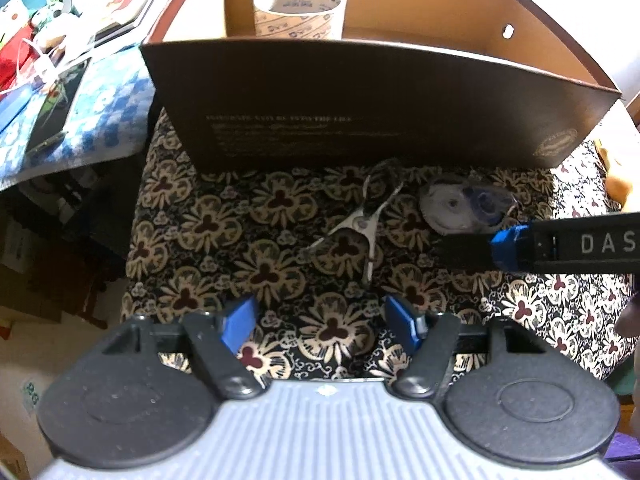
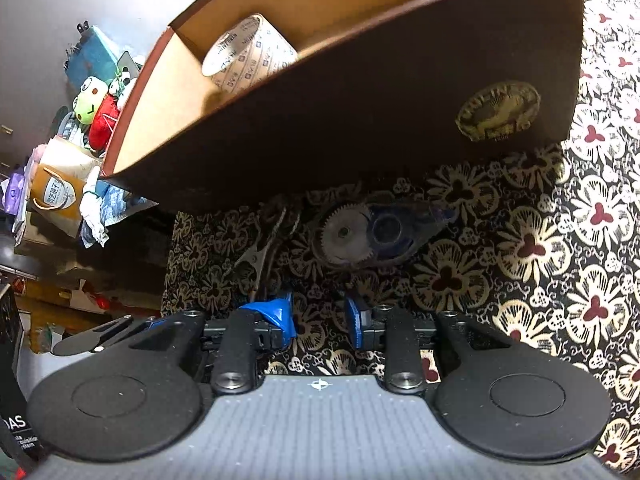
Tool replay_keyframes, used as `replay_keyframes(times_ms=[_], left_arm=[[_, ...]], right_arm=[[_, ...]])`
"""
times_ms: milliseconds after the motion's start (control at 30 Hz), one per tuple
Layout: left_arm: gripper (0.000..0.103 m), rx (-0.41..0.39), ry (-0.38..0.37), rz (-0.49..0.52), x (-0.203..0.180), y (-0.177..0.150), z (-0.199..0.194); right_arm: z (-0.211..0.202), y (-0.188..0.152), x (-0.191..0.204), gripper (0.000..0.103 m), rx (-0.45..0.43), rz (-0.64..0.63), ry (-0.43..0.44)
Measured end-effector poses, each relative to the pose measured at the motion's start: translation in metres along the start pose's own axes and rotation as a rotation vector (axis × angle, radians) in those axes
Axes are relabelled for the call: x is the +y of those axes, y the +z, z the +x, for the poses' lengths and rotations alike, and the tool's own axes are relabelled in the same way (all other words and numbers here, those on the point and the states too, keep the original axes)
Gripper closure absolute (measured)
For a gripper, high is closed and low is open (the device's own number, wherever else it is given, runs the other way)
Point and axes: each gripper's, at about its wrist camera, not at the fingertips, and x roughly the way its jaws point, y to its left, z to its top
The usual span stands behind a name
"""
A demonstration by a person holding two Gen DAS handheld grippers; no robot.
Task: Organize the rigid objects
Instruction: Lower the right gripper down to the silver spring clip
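A dark cardboard box (image 1: 360,112) with a tan inside stands on the floral cloth and holds a roll of packing tape (image 1: 299,12). In front of it lie a metal clip (image 1: 362,224) and a clear correction-tape dispenser (image 1: 464,208). My left gripper (image 1: 320,322) is open and empty, a little short of the clip. My right gripper (image 2: 320,318) is open and empty, just short of the dispenser (image 2: 372,232), with the clip (image 2: 256,256) to its left. The box (image 2: 360,120) and tape roll (image 2: 248,56) show above. The right gripper's finger (image 1: 508,246) reaches in from the right in the left wrist view.
The floral cloth (image 1: 240,240) covers the surface, whose left edge drops to a dark gap. A blue checked cloth with papers and cables (image 1: 60,92) lies at the far left. Plush toys (image 2: 96,108) and a paper bag (image 2: 60,196) stand left of the box.
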Motion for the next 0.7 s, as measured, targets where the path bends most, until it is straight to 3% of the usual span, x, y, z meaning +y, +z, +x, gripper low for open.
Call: replay_keyframes(times_ms=[300, 700], left_arm=[[0.035, -0.034, -0.068, 0.011, 0.005, -0.005, -0.004], [0.035, -0.087, -0.065, 0.045, 0.003, 0.012, -0.009]], right_arm=[[-0.003, -0.005, -0.003, 0.09, -0.007, 0.007, 0.023], [-0.008, 0.002, 0.001, 0.09, -0.039, -0.001, 0.0]])
